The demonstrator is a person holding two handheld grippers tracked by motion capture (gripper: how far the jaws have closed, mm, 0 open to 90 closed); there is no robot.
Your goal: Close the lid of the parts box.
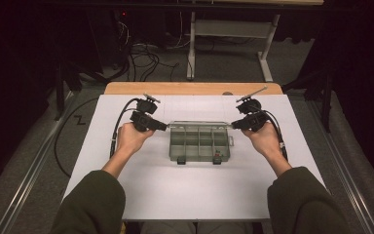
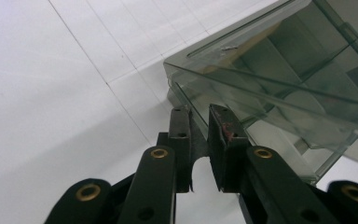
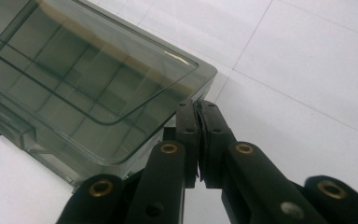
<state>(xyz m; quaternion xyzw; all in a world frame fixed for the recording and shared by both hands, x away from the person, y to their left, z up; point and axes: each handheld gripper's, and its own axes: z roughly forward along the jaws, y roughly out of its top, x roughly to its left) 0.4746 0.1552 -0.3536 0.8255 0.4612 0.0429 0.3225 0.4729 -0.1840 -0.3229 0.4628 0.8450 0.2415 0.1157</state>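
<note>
Two grippers work at one desk [image 1: 126,195], a white surface with a wooden strip along its far edge. Near the centre of the desk, slightly toward the far side, sits the organizer box [image 1: 199,145], a translucent grey-green plastic case divided into small compartments. Two dark latches sit on its near wall. Its clear lid [image 1: 198,124] stands raised along the far edge of the box, between the two grippers.

Left gripper [image 1: 161,126]: held in the person's left hand [image 1: 131,139] at the far-left corner of the box. In the left gripper view, the jaws straddle the thin edge of the lid at its corner, with a narrow gap remaining between the pads; whether the pads press on the plastic cannot be told with certainty. A reddish mark shows on the right-hand pad.

Right gripper [image 1: 234,125]: held in the person's right hand [image 1: 263,141] at the far-right corner of the box. In the right gripper view, the jaws are clenched tight on the lid's corner edge, pads nearly meeting with the thin plastic pinched between them.

Both forearms, in olive-green sleeves, enter from the near edge of the desk. One black cable trails from each gripper back toward the person.
</note>
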